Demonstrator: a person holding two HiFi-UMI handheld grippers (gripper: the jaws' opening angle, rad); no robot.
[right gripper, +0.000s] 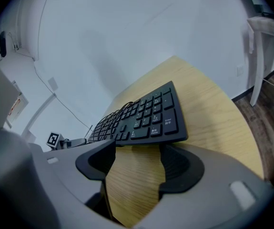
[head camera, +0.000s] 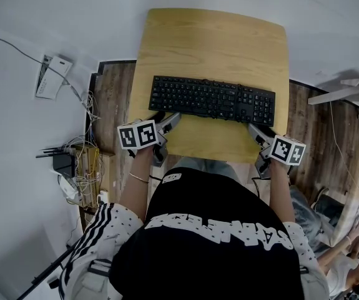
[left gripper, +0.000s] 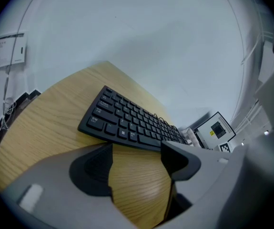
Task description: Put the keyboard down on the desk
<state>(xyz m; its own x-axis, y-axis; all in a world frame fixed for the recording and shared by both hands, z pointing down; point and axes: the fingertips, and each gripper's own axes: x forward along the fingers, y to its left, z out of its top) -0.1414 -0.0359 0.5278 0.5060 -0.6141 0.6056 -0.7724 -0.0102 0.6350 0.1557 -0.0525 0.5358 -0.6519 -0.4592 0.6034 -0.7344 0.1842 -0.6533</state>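
Black full-size keyboard (head camera: 211,99) down flat on the light wooden desk (head camera: 210,39), sitting across the near half, set a little askew, right end close to the desk's right edge. Looks like the put-down itself is done, judging by how it lies.

Left gripper (left gripper: 138,149) at the keyboard's front left corner, jaws spread wide, nothing but bare wood between them. Right gripper (right gripper: 137,149) at the front right corner, same story: wide apart, only desk grain in the gap. Both sets of tips right up against the keyboard's front edge, touching or just short of it, impossible to say which.

Now the danger. With tips that close, any forward twitch likely to shove the keyboard across the smooth top, and a push from the left side alone could swing that right end out over the edge. A lower jaw catching under the front lip on the way out could drag or tilt the board. Safest bet: straight back, both sides together.
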